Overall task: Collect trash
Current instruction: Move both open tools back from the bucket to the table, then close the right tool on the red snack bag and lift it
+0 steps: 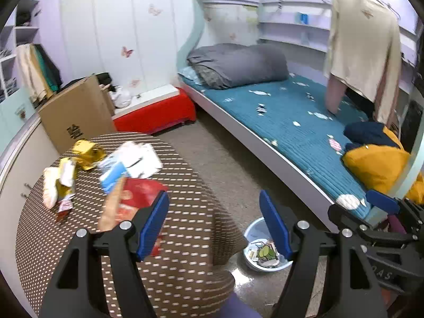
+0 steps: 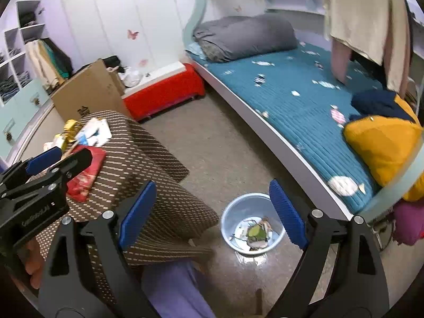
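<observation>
Several wrappers lie on a small table with a brown dotted cloth [image 1: 185, 212]: a red packet [image 1: 140, 196], a white and blue packet [image 1: 129, 161], a gold wrapper [image 1: 84, 153] and pale yellow ones [image 1: 58, 182]. On the floor beside the table stands a light blue basin [image 2: 233, 212] with trash in it, also in the left wrist view as the basin [image 1: 254, 230]. My left gripper [image 1: 214, 228] hangs open over the table's right edge, nothing between its pads. My right gripper [image 2: 212, 212] is open and empty above the floor, the basin just beyond it. The left gripper [image 2: 59, 160] hovers over the red packet [image 2: 84, 175].
A bed with a teal cover [image 1: 291, 122] runs along the right, with a grey duvet roll [image 1: 238, 63] and a yellow cushion [image 1: 376, 164]. A cardboard box [image 1: 76, 114] and a red bench [image 1: 156, 114] stand behind the table. A beige garment [image 1: 365, 47] hangs over the bed. A purple-clad leg [image 2: 175, 288] is below.
</observation>
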The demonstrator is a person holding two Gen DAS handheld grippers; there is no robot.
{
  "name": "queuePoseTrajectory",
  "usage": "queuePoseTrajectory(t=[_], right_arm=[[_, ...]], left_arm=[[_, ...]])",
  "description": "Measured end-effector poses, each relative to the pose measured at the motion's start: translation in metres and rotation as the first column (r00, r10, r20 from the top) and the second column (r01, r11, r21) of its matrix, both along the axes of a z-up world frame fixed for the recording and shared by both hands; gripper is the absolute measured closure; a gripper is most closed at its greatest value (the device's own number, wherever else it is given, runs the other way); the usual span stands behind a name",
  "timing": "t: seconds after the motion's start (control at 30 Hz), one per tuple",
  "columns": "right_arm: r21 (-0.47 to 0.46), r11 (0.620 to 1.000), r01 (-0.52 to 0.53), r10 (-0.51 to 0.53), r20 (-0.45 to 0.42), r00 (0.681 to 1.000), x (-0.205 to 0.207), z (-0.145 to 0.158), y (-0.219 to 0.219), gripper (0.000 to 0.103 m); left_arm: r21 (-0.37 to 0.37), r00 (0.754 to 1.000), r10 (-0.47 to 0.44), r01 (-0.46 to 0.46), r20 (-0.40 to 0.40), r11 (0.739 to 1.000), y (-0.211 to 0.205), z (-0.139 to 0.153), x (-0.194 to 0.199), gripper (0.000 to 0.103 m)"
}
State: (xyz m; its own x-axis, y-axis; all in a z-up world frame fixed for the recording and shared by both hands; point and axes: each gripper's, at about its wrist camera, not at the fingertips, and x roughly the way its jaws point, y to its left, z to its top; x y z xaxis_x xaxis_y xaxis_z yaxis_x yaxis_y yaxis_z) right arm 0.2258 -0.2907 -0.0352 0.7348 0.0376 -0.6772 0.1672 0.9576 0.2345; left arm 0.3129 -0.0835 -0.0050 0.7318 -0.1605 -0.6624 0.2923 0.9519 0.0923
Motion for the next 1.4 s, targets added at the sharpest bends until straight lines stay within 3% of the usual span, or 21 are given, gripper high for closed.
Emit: queuePoseTrajectory(t=[0.3,0.73,1.0,1.2,1.23,1.3,1.4], right_arm=[[-0.028,0.985,-0.169,0.170,0.040,0.985,0.018,0.019,0.078,0.017],[-0.069,0.925,-0.375,0.377,0.017,0.926,0.048,0.015,0.188,0.017],[-0.127,0.902,-0.413,0.411,-0.046,0.911,0.075,-0.004,0.232,0.017],[-0.102,0.916,-0.387,0.379,-0.089,0.921,0.104,-0.024,0.239,0.017],[-0.089,0.920,-0.382,0.375,-0.087,0.923,0.108,-0.026,0.238,0.018],[-0.073,0.927,-0.368,0.362,-0.087,0.928,0.114,-0.029,0.233,0.037],[-0.035,0.937,-0.348,0.346,-0.060,0.936,0.116,-0.027,0.223,0.046]], left_arm=[[-0.014,0.986,0.165,-0.165,0.026,0.986,0.086,0.012,0.001,0.033],[-0.022,0.923,0.386,-0.386,-0.002,0.922,0.213,0.003,-0.005,0.033],[-0.035,0.884,0.465,-0.466,-0.039,0.884,0.265,-0.006,-0.008,0.032],[-0.045,0.866,0.496,-0.499,-0.069,0.865,0.288,-0.017,-0.008,0.031],[-0.048,0.865,0.497,-0.500,-0.071,0.864,0.287,-0.018,-0.008,0.031],[-0.057,0.866,0.493,-0.498,-0.082,0.865,0.289,-0.021,-0.007,0.031],[-0.072,0.877,0.471,-0.478,-0.095,0.876,0.284,-0.025,-0.001,0.030]])
